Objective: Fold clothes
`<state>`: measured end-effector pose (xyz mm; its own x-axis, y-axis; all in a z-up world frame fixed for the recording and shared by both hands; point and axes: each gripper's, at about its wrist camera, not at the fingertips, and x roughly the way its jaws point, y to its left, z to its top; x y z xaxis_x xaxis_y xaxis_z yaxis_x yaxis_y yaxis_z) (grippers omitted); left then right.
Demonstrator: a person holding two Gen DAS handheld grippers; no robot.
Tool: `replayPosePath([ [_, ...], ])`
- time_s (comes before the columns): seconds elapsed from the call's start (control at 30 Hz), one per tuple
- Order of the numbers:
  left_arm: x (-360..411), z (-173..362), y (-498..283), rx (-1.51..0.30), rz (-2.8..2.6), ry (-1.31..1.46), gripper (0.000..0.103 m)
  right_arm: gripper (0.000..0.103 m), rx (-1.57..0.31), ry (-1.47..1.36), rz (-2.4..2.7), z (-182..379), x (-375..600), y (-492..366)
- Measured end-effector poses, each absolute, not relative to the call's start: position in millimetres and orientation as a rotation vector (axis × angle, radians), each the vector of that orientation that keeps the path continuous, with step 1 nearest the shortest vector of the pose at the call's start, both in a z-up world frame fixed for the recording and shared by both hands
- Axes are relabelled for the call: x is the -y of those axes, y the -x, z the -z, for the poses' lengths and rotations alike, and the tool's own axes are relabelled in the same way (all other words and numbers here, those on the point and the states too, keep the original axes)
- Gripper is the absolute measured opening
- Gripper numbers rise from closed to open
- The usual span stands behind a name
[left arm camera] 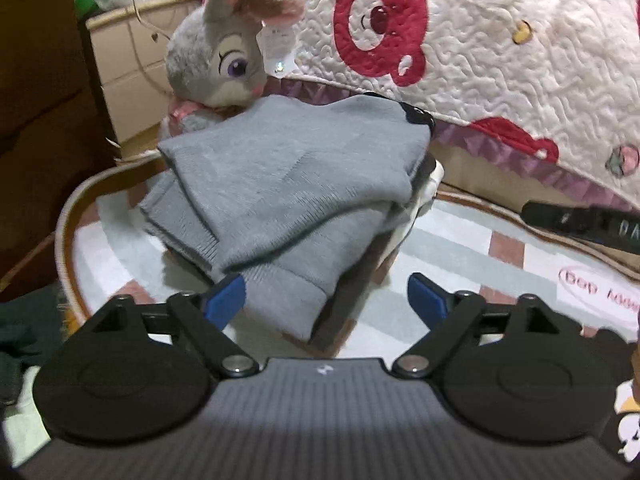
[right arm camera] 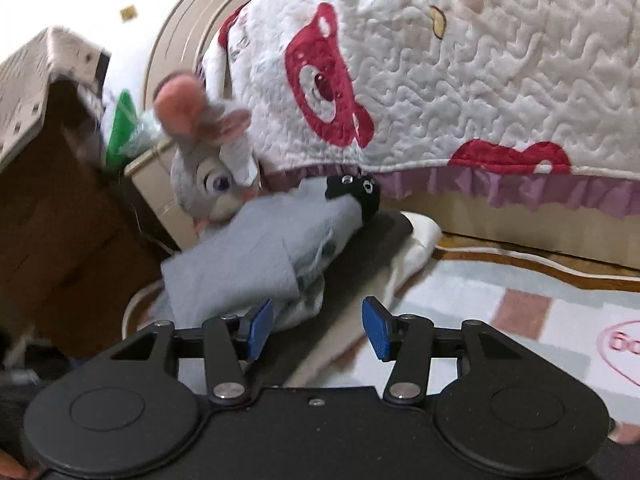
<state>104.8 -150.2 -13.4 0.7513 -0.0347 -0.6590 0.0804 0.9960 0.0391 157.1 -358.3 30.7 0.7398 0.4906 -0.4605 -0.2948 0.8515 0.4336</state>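
Note:
A folded grey knit garment (left arm camera: pixel 288 184) lies on top of a small stack of folded clothes on the rug. In the right wrist view the same grey garment (right arm camera: pixel 248 256) rests on a dark piece and a cream piece (right arm camera: pixel 420 236). A black part with snaps (right arm camera: pixel 354 192) shows at the stack's far end. My left gripper (left arm camera: pixel 326 300) is open, just short of the stack, with the garment's near cuff showing between its blue pads (left arm camera: pixel 226 300) but untouched. My right gripper (right arm camera: pixel 319 330) is open too, over the stack's dark edge, its left pad (right arm camera: pixel 260 330) close beside the grey cloth.
A grey plush rabbit (left arm camera: pixel 216 64) leans right behind the stack. A white quilt with red bears (left arm camera: pixel 480 60) hangs over the bed at the right. The checked rug (left arm camera: pixel 460 240) spreads to the right. A black oblong object (left arm camera: pixel 580 224) lies at its edge. A cardboard box (left arm camera: pixel 120 60) and brown furniture (left arm camera: pixel 40 100) stand left.

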Motion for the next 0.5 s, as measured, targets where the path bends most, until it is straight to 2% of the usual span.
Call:
replayPosePath([
  [0.17,177,-1,-61,-0.698,0.038,-0.129,0.099,0.055,-0.637,-0.255,-0.445,-54,357,-108],
  [0.27,186,-5,-40,-0.687,0.008,-0.165,0.102,0.059,-0.639,-0.214,-0.436,-69,360,-78],
  [0.5,200,-8,-13,-0.728,-0.004,-0.215,0.103,0.061,-0.603,-0.222,-0.429,-79,373,-25],
])
